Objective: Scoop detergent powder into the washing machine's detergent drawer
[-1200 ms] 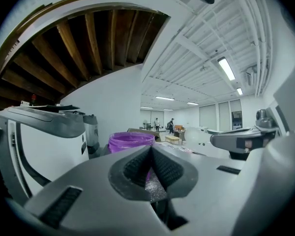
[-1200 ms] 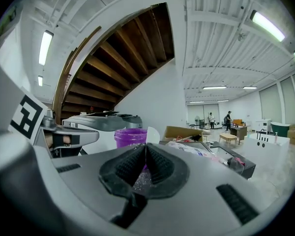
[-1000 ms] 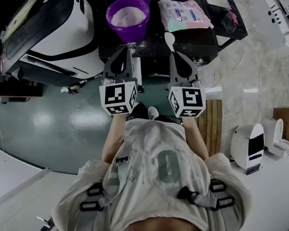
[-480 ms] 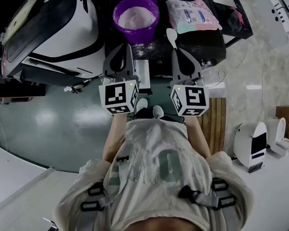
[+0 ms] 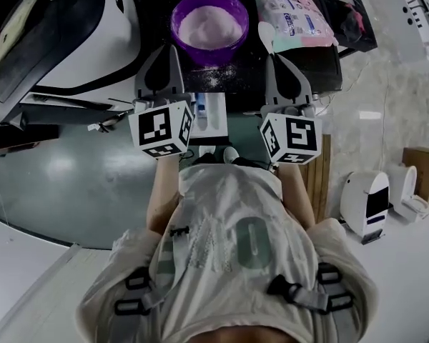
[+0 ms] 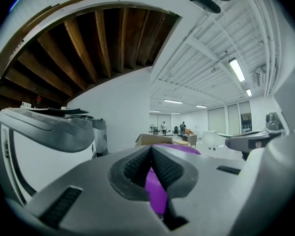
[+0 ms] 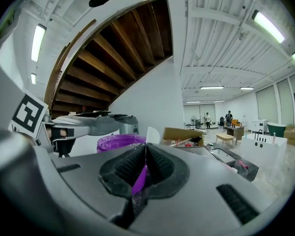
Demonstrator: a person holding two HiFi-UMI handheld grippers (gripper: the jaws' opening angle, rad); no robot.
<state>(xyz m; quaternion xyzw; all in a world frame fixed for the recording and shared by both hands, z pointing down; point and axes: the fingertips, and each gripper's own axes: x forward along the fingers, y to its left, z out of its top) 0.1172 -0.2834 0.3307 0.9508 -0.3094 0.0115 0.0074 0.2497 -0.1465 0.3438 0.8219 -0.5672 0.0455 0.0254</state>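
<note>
beside purple tub (image 5: 209, 21): left gripper (image 5: 173, 50) jaws pressed together, empty; right gripper (image 5: 274, 56) jaws clamped on white scoop (image 5: 264, 36).

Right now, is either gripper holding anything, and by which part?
The right gripper holds a white spoon by its handle; the left gripper is shut on nothing.

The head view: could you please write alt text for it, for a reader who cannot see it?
Seen from above, a person holds two grippers toward a purple tub of white powder; the right gripper grips a white spoon, the left gripper is shut and empty. An open drawer lies between them, a washing machine at left.
</note>
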